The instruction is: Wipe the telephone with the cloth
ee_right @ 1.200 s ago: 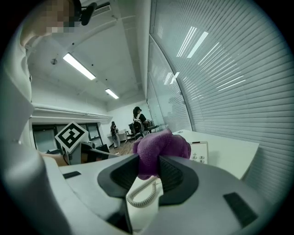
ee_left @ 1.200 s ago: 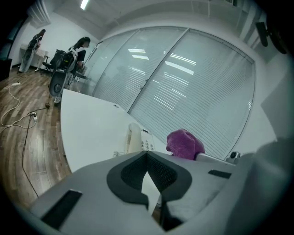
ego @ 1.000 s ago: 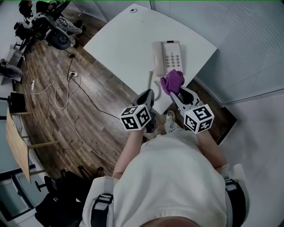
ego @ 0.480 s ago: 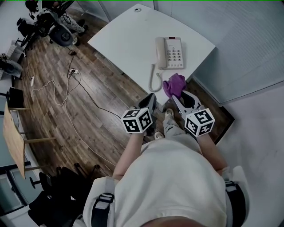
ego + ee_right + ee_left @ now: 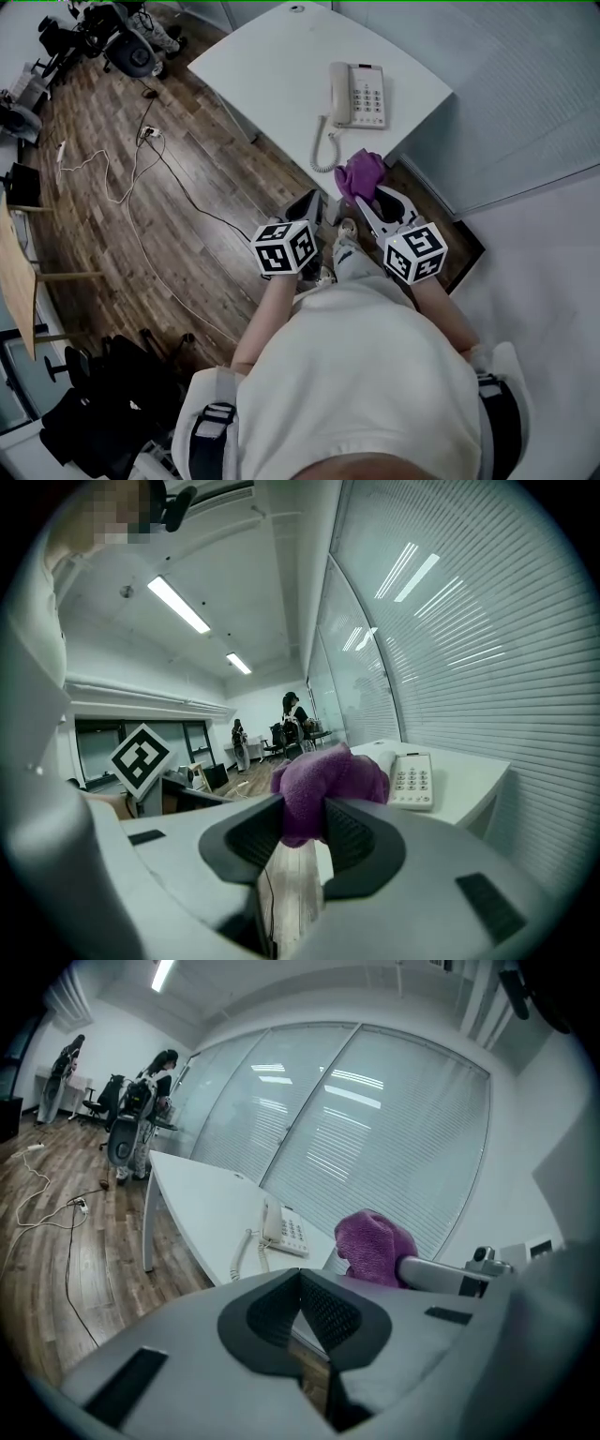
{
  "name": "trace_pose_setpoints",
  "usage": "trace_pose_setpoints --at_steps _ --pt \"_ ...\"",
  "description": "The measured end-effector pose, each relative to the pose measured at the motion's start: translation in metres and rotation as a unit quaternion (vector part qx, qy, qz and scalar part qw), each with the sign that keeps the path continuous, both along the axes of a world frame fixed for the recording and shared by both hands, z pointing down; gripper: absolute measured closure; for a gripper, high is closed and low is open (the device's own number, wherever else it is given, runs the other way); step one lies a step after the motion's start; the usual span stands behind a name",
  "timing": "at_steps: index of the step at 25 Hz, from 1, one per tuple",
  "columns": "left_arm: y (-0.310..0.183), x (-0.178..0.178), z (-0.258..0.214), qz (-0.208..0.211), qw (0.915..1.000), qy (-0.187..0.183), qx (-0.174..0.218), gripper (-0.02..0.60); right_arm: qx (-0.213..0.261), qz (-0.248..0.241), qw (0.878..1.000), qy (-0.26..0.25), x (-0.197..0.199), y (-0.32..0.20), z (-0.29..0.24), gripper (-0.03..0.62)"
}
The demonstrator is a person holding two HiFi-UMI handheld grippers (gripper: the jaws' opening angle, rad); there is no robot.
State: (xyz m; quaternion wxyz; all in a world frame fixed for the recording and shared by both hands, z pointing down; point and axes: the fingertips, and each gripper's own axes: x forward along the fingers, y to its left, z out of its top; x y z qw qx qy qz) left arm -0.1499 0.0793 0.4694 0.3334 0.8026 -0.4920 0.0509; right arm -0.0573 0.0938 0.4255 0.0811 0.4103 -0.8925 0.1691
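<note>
A cream telephone (image 5: 361,94) with a coiled cord lies on the white table (image 5: 272,66), near its right corner. My right gripper (image 5: 364,190) is shut on a bunched purple cloth (image 5: 360,173), held in the air just off the table's near edge, short of the phone. In the right gripper view the cloth (image 5: 323,785) bulges out between the jaws, with the telephone (image 5: 412,780) beyond it. My left gripper (image 5: 309,202) is alongside on the left, shut and holding nothing. The left gripper view shows its pads (image 5: 323,1312) pressed together, the telephone (image 5: 281,1230) ahead and the cloth (image 5: 375,1246) to the right.
Cables and a power strip (image 5: 150,159) trail over the wooden floor left of the table. Office chairs (image 5: 122,47) stand at the far left. A glass wall with blinds (image 5: 525,103) runs close behind the table's right side. People (image 5: 291,719) are at desks far back.
Both grippers have drawn back from the table with the cloth. The cloth was over the phone's near end and now hangs off the table's edge. The phone stays put.
</note>
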Motion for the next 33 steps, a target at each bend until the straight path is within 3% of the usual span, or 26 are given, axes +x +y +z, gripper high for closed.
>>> trace_pose_setpoints --at_steps 13,33 --pt "0.005 0.01 -0.006 0.013 0.9999 0.003 0.01 0.561 0.027 0.001 1.0 -0.005 -0.003 0.006 -0.009 0.465" --pt "0.005 0.003 -0.004 0.019 0.9998 0.002 0.009 0.56 0.032 0.021 0.999 -0.018 -0.006 0.012 -0.009 0.465"
